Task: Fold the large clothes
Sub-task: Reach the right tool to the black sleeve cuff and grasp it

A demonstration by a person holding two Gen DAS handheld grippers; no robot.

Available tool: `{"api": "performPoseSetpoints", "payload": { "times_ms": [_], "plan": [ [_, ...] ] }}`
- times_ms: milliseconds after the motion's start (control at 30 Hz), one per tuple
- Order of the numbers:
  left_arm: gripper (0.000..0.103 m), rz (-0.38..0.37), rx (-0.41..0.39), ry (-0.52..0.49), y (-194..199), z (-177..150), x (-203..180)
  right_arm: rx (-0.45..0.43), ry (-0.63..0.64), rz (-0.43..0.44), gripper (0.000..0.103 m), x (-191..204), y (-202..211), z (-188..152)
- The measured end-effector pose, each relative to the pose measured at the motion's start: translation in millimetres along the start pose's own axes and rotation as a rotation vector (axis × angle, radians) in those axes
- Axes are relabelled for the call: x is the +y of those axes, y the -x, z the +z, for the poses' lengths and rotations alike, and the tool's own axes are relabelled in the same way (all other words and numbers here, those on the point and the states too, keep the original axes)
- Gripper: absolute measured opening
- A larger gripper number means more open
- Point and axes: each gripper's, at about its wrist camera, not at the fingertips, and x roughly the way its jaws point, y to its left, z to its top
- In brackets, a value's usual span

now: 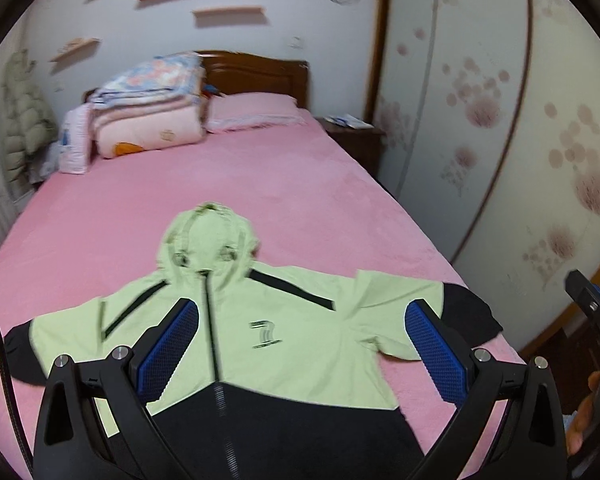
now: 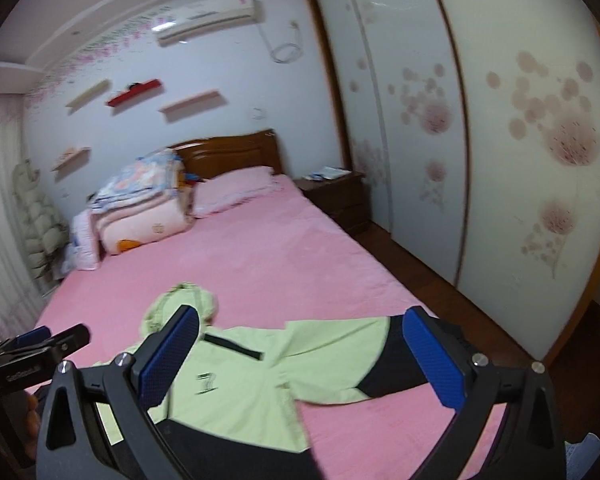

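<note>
From the left wrist view, the left tool (image 1: 300,344) hangs above the bed with its two blue-padded fingers (image 1: 168,344) spread wide and nothing between them. Below it, a light green and black hooded zip-up jacket (image 1: 284,320) lies flat, front up, on the pink bedsheet (image 1: 260,176), hood pointing toward the brown wooden headboard (image 1: 260,76), both sleeves stretched out sideways with black cuffs. A stack of folded patterned quilts (image 1: 148,112) and a pink pillow (image 1: 256,114) sit at the head of the bed. The right tool's black tip (image 1: 592,304) shows at the right edge.

From the right wrist view, the right tool (image 2: 300,360) is likewise wide open and empty, over the jacket's (image 2: 260,364) right sleeve and chest. The left tool (image 2: 40,348) appears at the left edge; its opening cannot be judged here. A floral sliding wardrobe (image 2: 500,140) stands beside the bed.
</note>
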Motion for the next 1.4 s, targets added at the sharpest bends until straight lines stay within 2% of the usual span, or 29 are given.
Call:
{"api": "performPoseSetpoints", "payload": {
  "times_ms": [200,300,533,633,767,867,1000,1033,1100,1167,1200,1233,1333,1400],
  "plan": [
    [0.103,-0.014,0.029,-0.08,-77.5,-8.8,-49.2,0.112,-0.163,-0.098,0.102,-74.3,-69.3,-12.3],
    [0.103,-0.028,0.072,-0.102,-124.7,-19.9,-74.1,0.162,-0.269,-0.124,0.1,-114.5,-96.5,-29.1],
    [0.103,-0.051,0.164,-0.107,-213.0,-47.8,-114.8,0.325,-0.529,-0.197,0.088,-210.6,-164.2,-90.7],
    [0.103,-0.059,0.196,-0.1,-235.1,-59.4,-126.4,0.376,-0.651,-0.203,0.086,-247.8,-183.9,-125.6],
    [0.103,-0.086,0.236,-0.092,-255.7,-73.5,-143.3,0.416,-0.767,-0.185,0.079,-271.1,-208.9,-160.8],
    [0.103,-0.084,0.238,-0.109,-261.2,-79.2,-152.6,0.442,-0.794,-0.176,0.075,-280.8,-230.2,-175.8],
    [0.103,-0.076,0.243,-0.114,-265.0,-80.3,-155.9,0.42,-0.777,-0.178,0.074,-283.5,-249.4,-174.1],
    [0.103,-0.076,0.246,-0.106,-265.6,-80.0,-154.9,0.418,-0.763,-0.186,0.069,-284.4,-255.2,-172.0],
    [0.103,-0.076,0.253,-0.089,-266.1,-79.1,-150.5,0.431,-0.728,-0.197,0.053,-285.0,-270.0,-167.7],
    [0.103,-0.075,0.256,-0.078,-264.5,-77.9,-144.1,0.463,-0.679,-0.216,0.022,-283.4,-284.3,-164.0],
    [0.103,-0.07,0.256,-0.075,-262.8,-77.2,-140.0,0.468,-0.66,-0.218,0.016,-282.1,-287.6,-161.9],
    [0.103,-0.064,0.255,-0.072,-260.4,-76.8,-134.4,0.463,-0.64,-0.211,0.006,-279.4,-288.7,-158.2],
    [0.103,-0.045,0.24,-0.052,-247.3,-73.3,-108.4,0.384,-0.562,-0.192,0.004,-259.5,-274.9,-136.2],
    [0.103,-0.03,0.231,-0.032,-237.5,-70.4,-89.6,0.31,-0.517,-0.13,0.004,-235.4,-257.6,-115.1]
  ]
}}
